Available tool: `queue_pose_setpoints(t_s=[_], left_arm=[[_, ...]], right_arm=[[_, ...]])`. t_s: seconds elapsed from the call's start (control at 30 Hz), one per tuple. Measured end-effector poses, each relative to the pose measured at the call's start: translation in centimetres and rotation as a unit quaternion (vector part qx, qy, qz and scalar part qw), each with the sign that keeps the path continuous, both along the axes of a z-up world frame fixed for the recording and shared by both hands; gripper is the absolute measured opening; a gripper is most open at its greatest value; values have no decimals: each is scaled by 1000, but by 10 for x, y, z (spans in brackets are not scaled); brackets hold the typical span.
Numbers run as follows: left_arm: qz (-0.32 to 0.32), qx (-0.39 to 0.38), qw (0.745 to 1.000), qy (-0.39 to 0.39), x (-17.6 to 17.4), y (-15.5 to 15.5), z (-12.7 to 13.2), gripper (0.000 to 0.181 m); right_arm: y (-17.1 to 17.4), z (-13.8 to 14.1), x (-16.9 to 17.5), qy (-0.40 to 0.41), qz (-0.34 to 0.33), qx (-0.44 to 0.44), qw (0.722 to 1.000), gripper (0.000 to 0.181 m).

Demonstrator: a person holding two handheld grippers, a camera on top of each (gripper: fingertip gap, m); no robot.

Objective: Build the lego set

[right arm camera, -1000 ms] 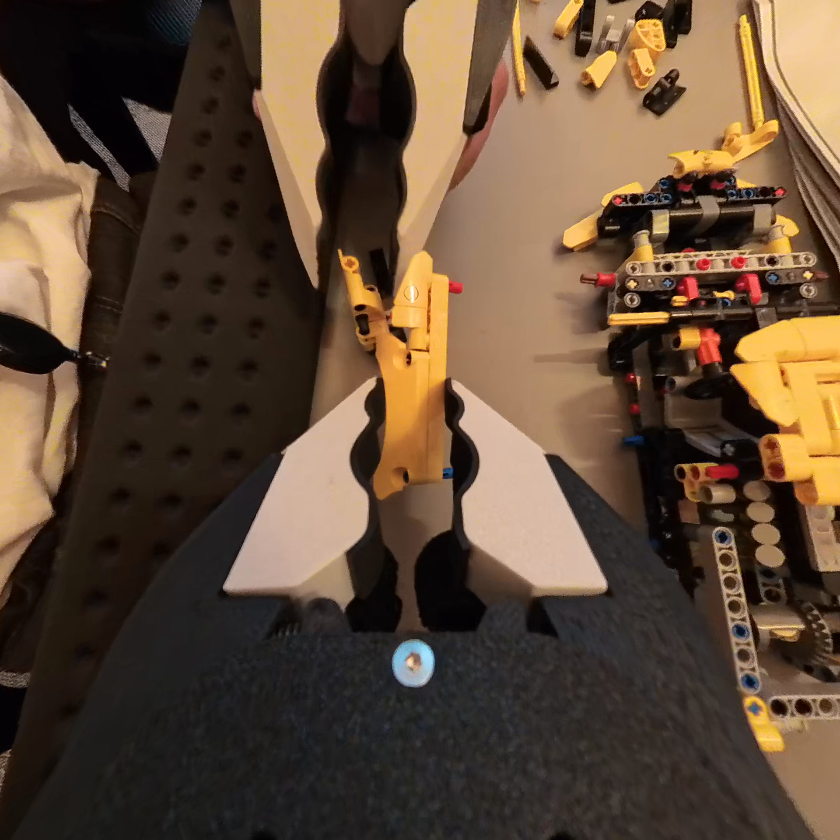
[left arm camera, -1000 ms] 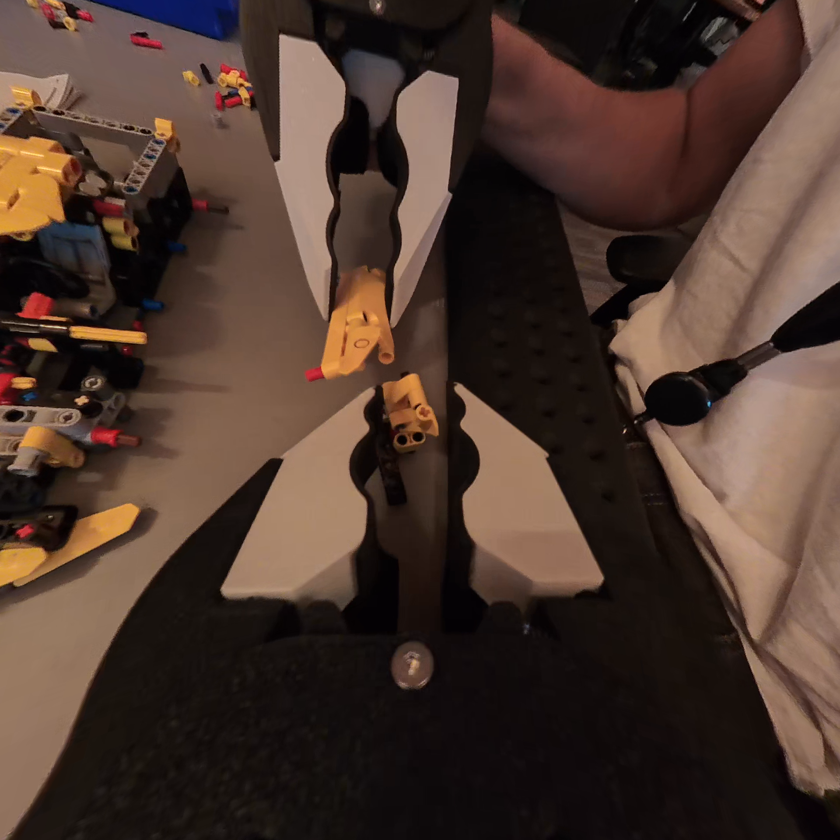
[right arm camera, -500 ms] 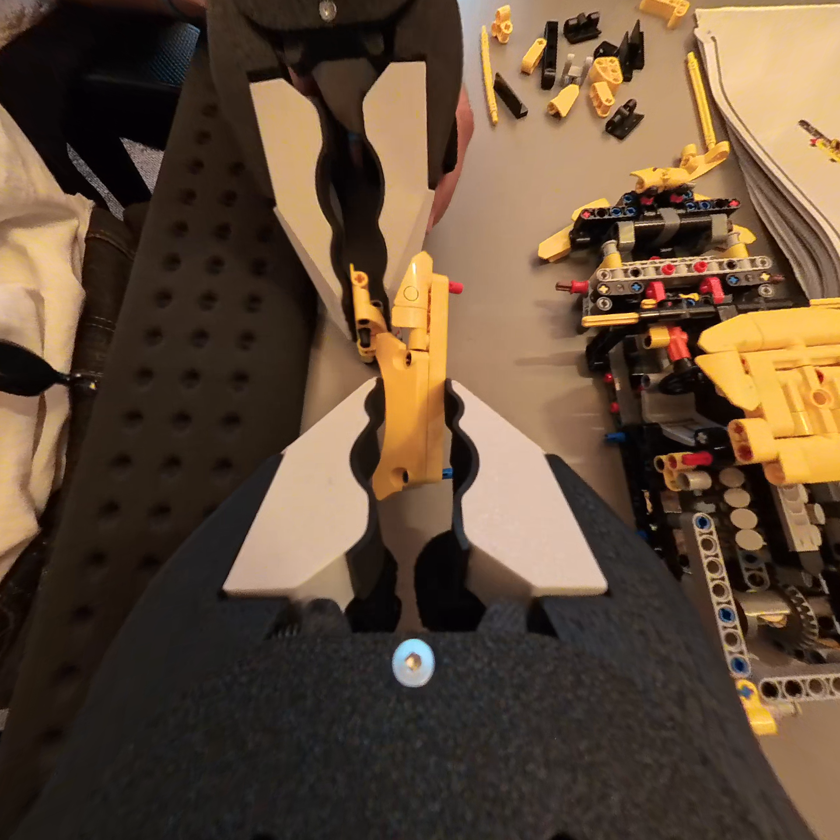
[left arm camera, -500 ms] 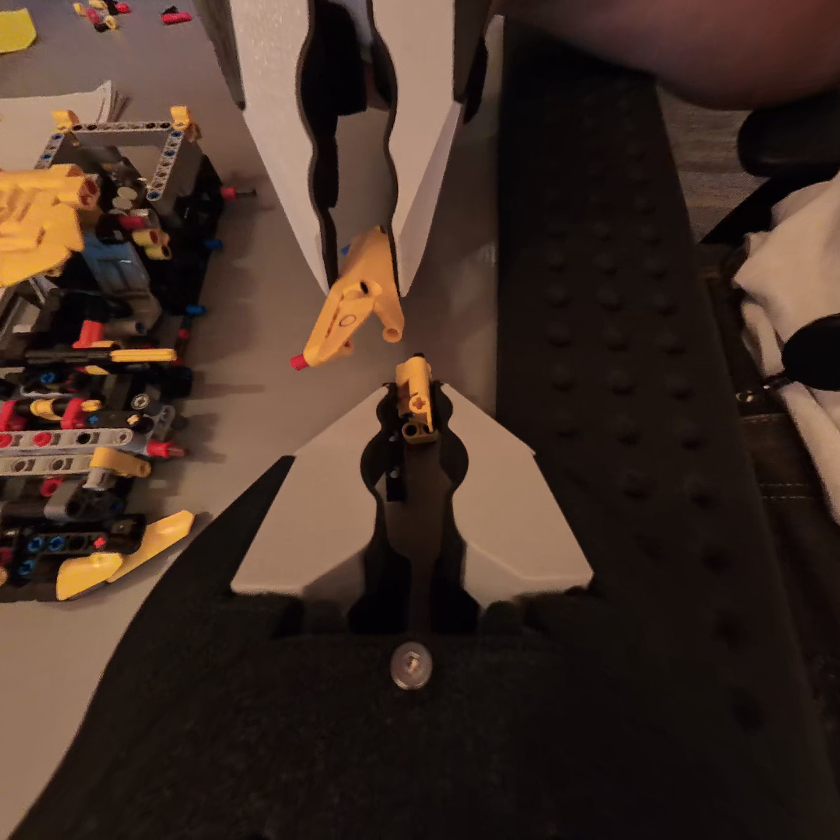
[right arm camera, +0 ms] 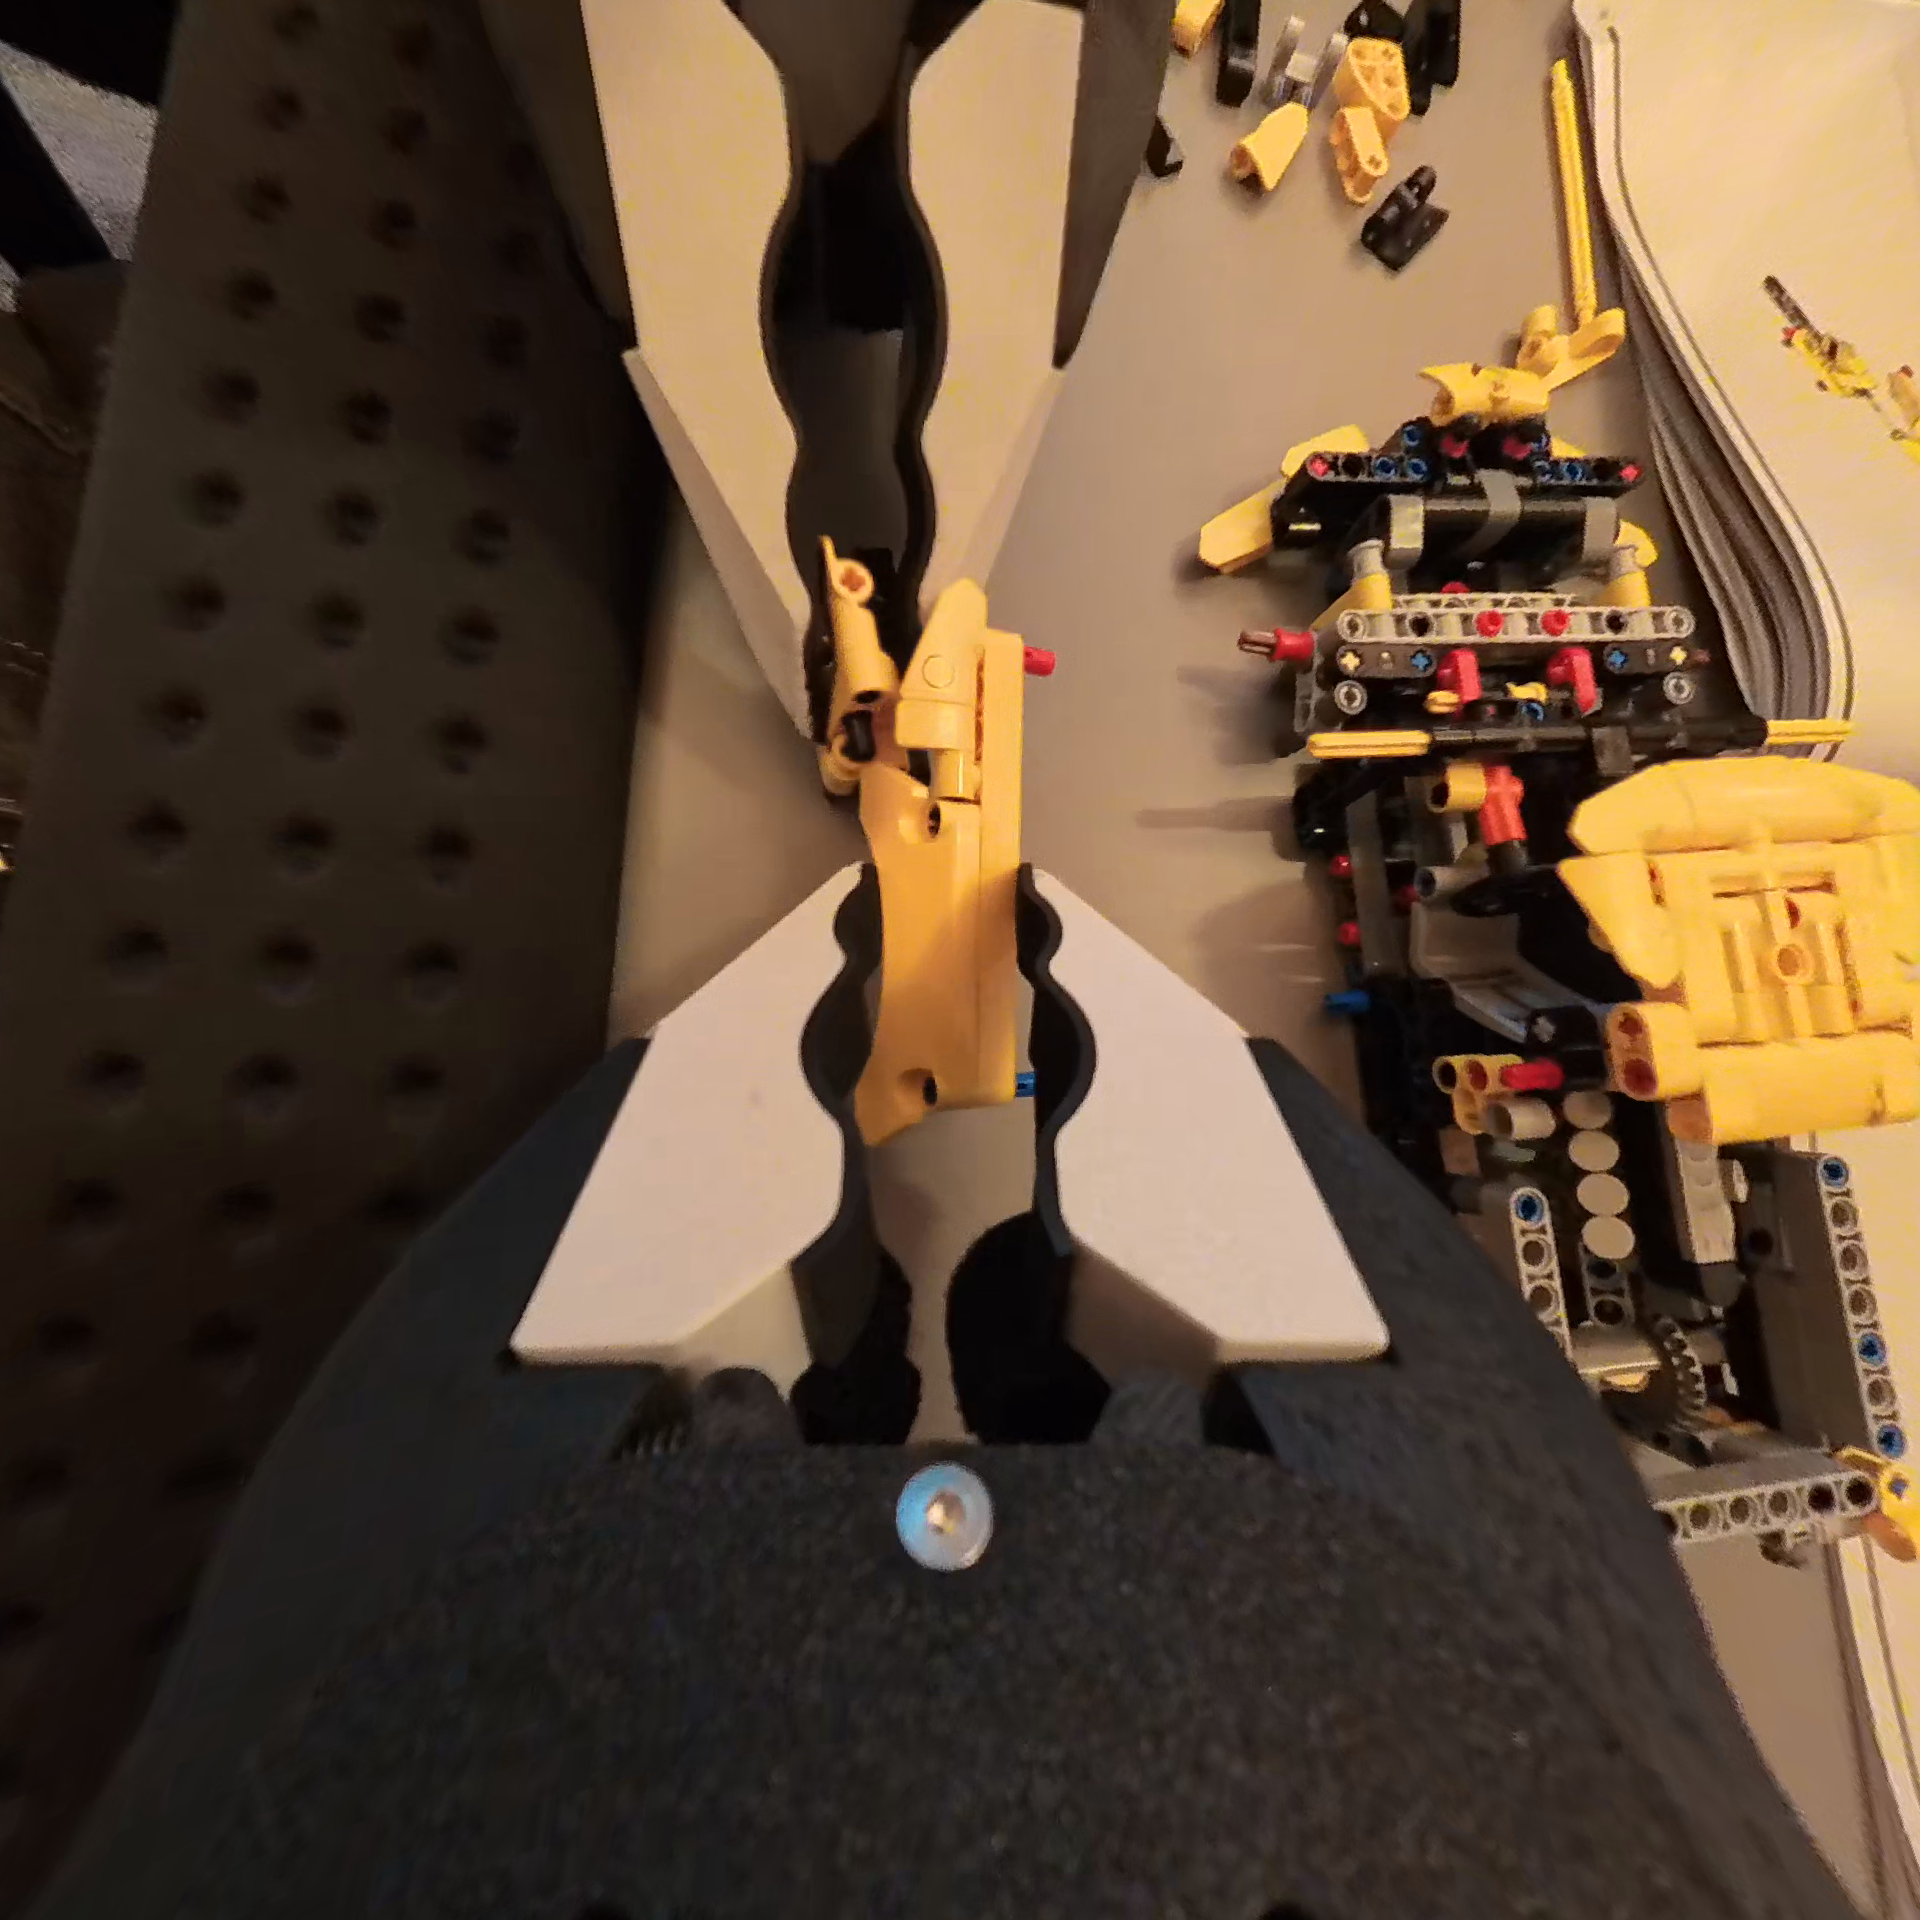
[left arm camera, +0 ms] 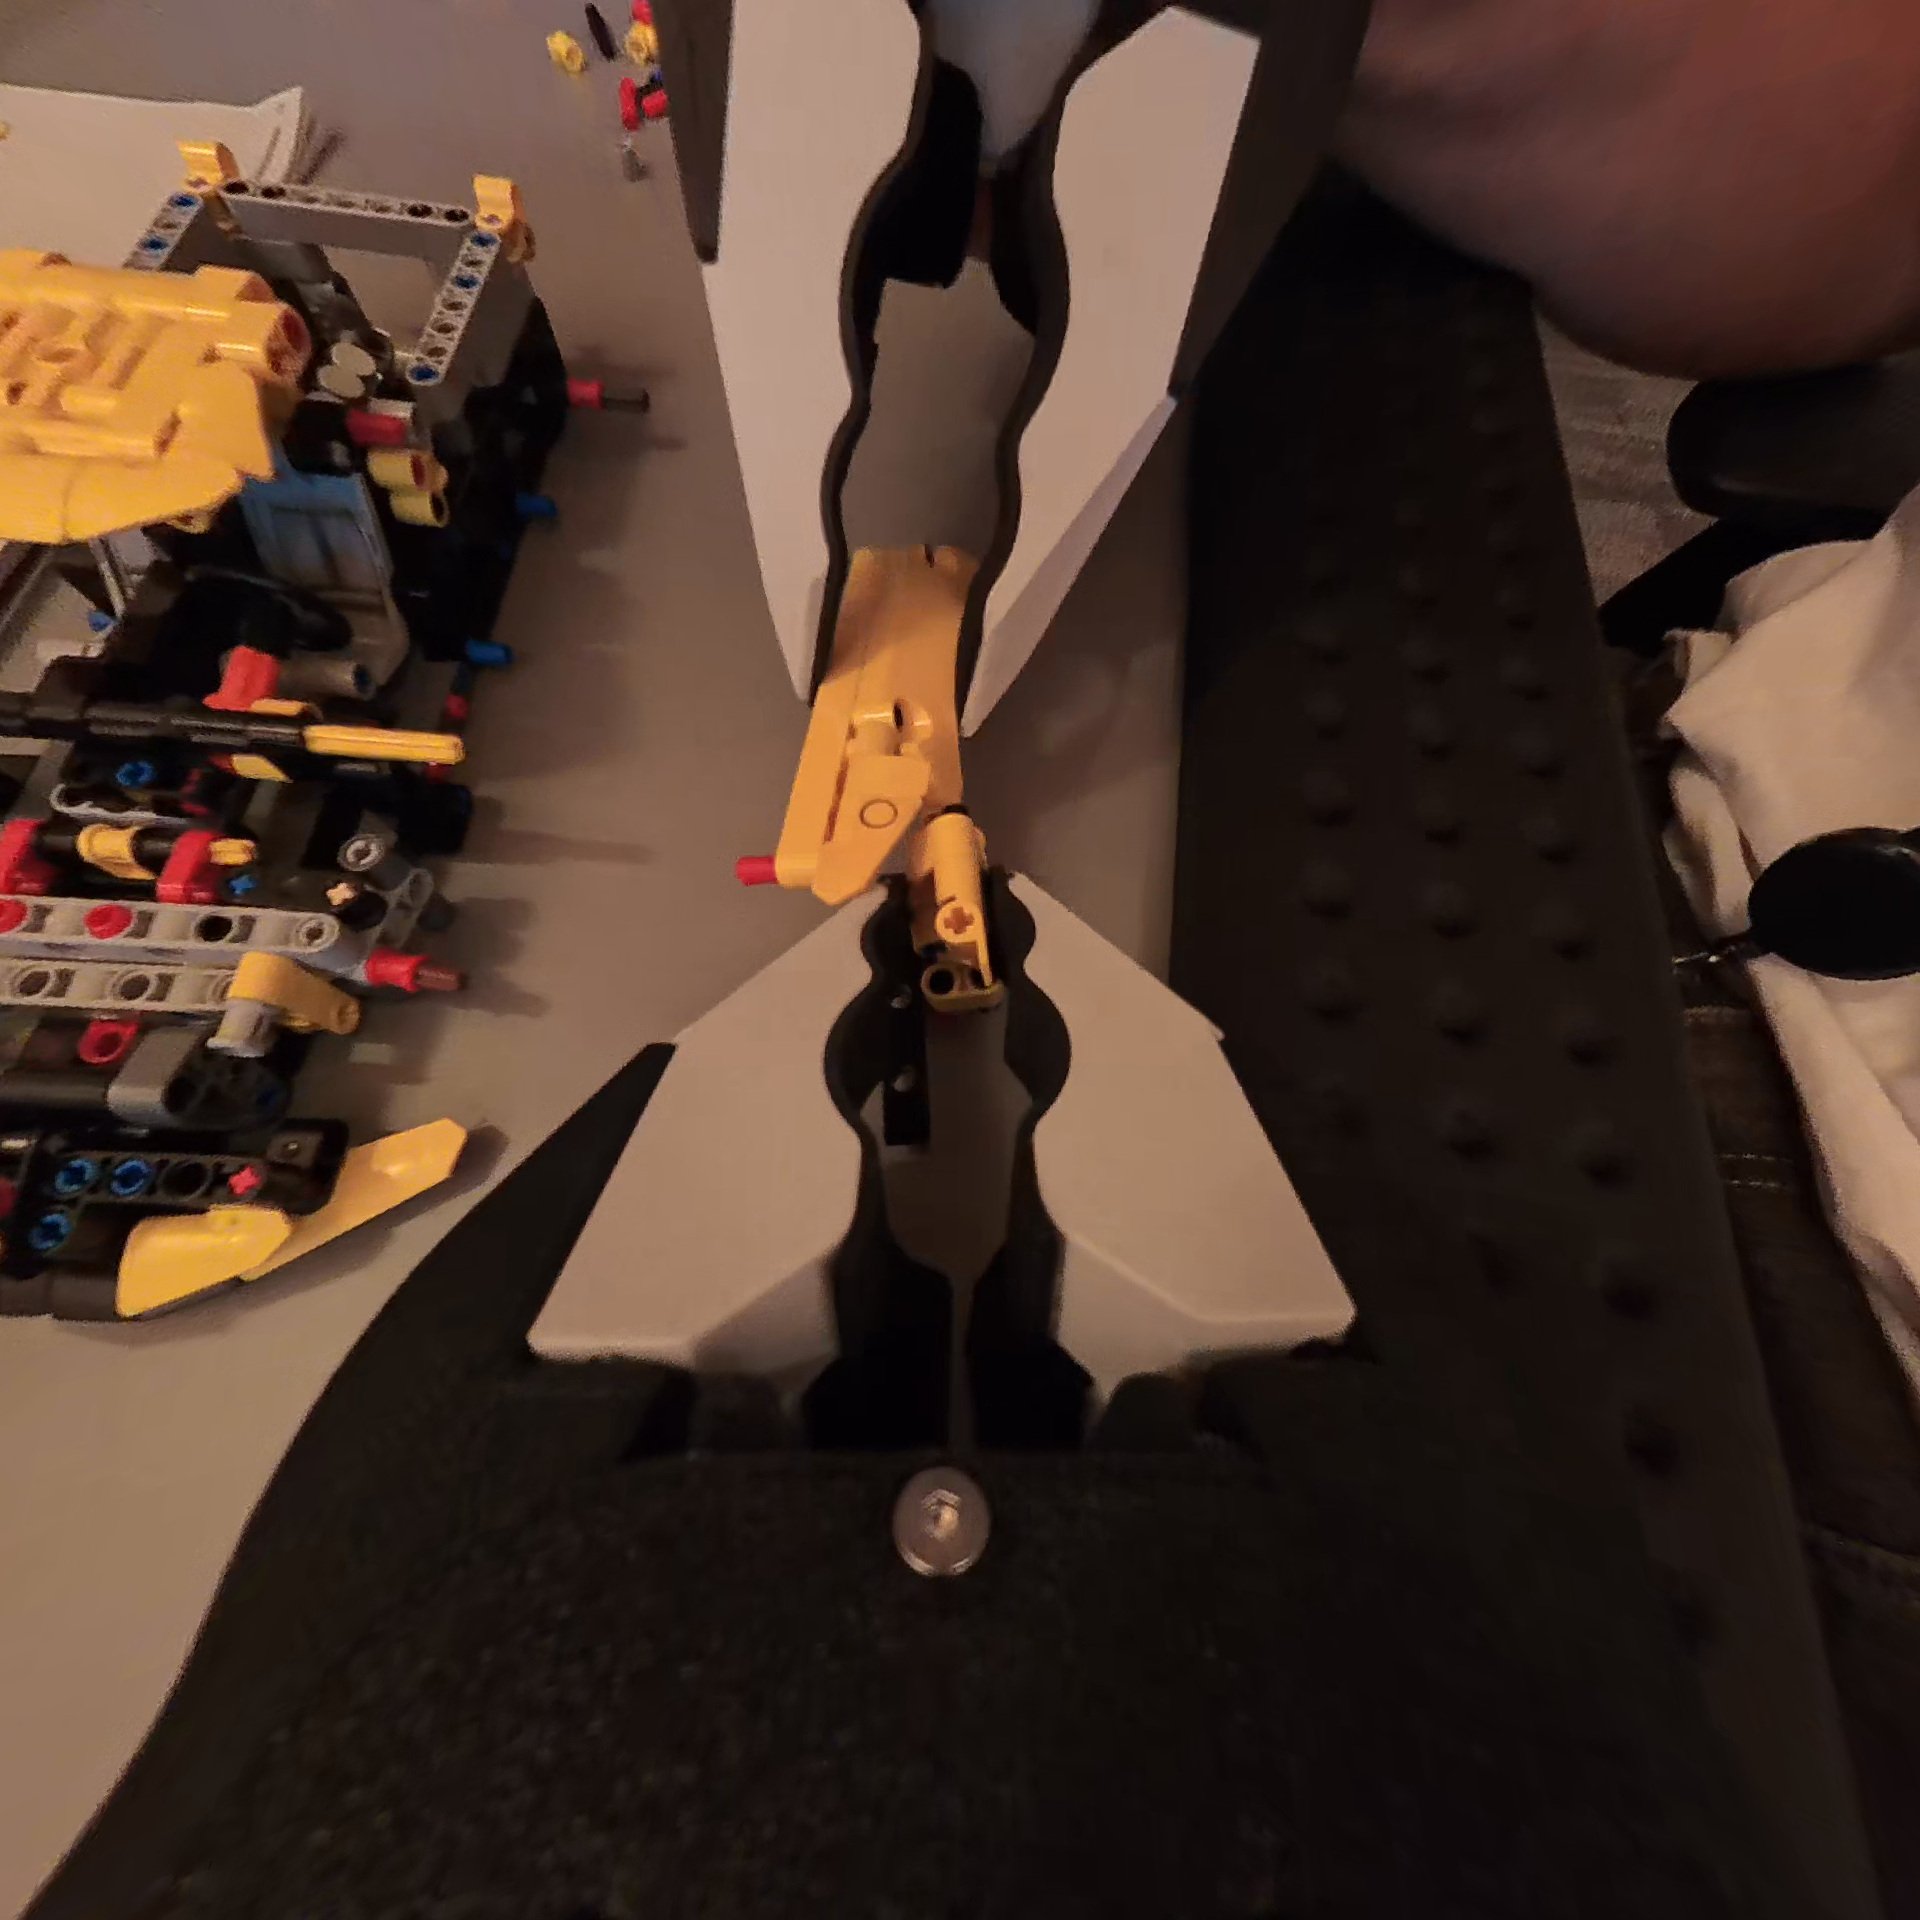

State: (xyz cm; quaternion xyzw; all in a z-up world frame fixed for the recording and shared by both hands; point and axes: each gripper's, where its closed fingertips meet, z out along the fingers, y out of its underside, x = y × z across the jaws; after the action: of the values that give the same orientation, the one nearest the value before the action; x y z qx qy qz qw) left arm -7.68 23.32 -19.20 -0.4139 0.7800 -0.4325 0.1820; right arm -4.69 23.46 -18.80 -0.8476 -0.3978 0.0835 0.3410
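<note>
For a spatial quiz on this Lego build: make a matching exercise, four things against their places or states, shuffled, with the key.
Things
1. small yellow connector
2. large yellow panel piece
3. partly built model
4. instruction booklet

Places or states
A. lying on the table, at the far right of the right wrist view
B. held between the fingers of the right hand-held gripper
C. standing on the table, no gripper touching it
D. held at the tips of the left hand-held gripper

Pairs: 1-D, 2-B, 3-C, 4-A
</note>
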Motion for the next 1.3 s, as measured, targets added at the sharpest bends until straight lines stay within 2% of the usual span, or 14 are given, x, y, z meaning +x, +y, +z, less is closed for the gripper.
queue_pose_setpoints(t_s=[0.23,0.5,0.8,0.93,1.07,1.2,1.3], left_arm=[[-3,5,1000,0,-1,-1,-1,15],[-2,0,1000,3,0,0,-1,15],[-4,-5,1000,6,-1,0,0,15],[-1,-1,1000,3,-1,1,0,15],[-4,-25,1000,4,-1,0,4,15],[5,35,999,-6,5,0,0,15],[10,35,999,-8,5,1,0,15]], right_arm=[[-2,8,-3,-10,29,-6,1000,25],[0,6,0,-37,37,5,999,25],[0,5,-4,-20,36,-1,999,25],[2,3,-4,-48,35,-7,998,25],[2,9,-5,-40,38,-16,998,25],[1,9,1,-99,39,-41,994,25],[3,10,1,-87,45,-54,994,25]])
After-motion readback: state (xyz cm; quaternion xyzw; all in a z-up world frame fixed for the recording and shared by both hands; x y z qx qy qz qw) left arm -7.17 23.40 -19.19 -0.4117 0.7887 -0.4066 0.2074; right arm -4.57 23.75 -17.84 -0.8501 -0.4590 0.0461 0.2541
